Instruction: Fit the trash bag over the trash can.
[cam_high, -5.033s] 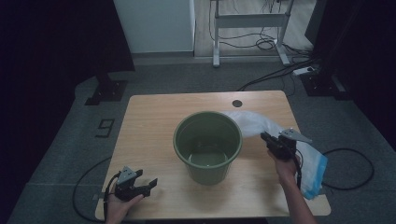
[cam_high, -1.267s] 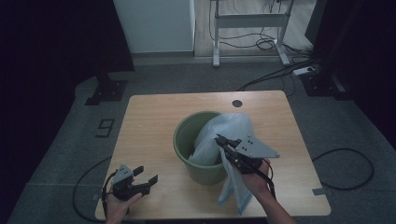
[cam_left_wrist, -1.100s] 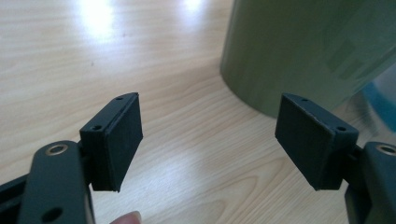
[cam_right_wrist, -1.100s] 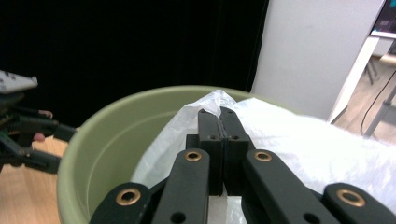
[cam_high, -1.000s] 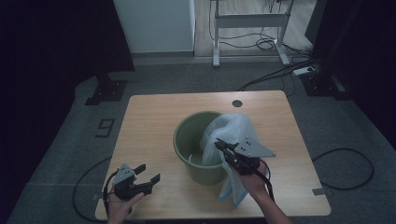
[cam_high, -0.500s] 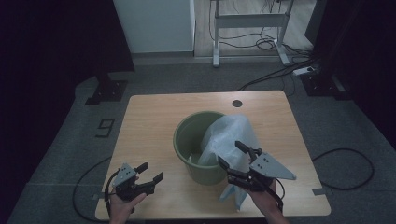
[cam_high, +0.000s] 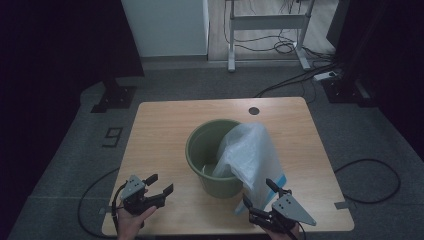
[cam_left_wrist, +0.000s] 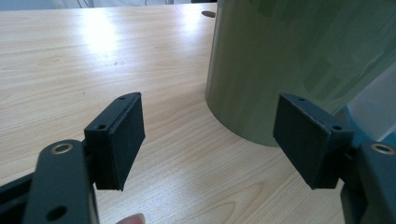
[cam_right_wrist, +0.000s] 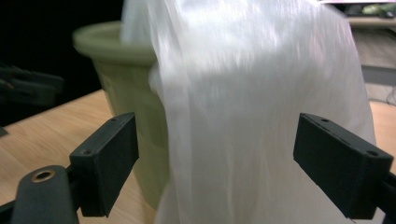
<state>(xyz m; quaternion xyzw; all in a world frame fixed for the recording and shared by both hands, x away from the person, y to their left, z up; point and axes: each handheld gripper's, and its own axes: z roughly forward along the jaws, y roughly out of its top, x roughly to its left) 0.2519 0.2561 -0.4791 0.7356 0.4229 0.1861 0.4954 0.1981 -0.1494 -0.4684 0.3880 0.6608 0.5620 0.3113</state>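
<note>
Right gripper at the near tabletop edge, jaws just opened wide, nothing pinched; the translucent white plastic bag hangs just beyond them, long axis approx. vertical, top draped over the rim of the round green plastic bucket mid wooden tabletop. Left gripper near-left, jaws spread, empty, pointing at the bucket.

White plastic bag draped over green bucket's rim
</note>
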